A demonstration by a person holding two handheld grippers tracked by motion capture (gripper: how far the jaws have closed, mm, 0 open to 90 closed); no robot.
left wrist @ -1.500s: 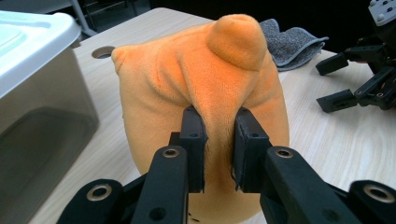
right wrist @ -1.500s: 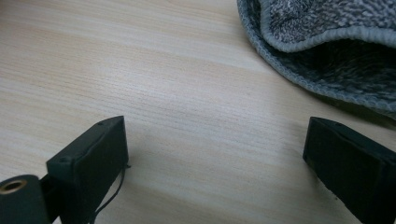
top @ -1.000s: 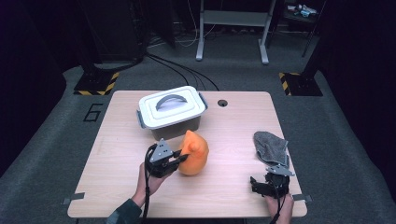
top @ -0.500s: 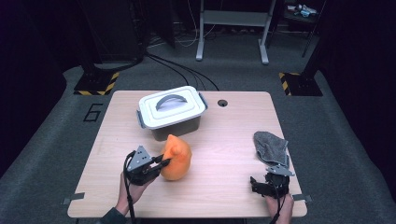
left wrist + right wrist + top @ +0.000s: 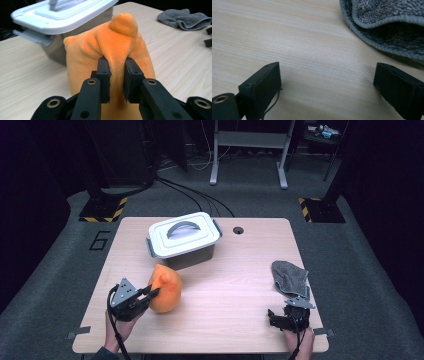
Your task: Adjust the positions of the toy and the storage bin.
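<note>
Wooden tabletop [image 5: 235,285] is carrying everything. I'm pinching the orange plush toy [image 5: 166,288] in my left gripper [image 5: 148,294], jaws clamped on a fold; it's sitting just before the lidded box [image 5: 183,239]. My right gripper [image 5: 276,316] is idling wide open beside the grey cloth [image 5: 290,276].

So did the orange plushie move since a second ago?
Yes. The orange plushie, pinched by the left gripper, slid left across the table, now lying left of the white box.
</note>
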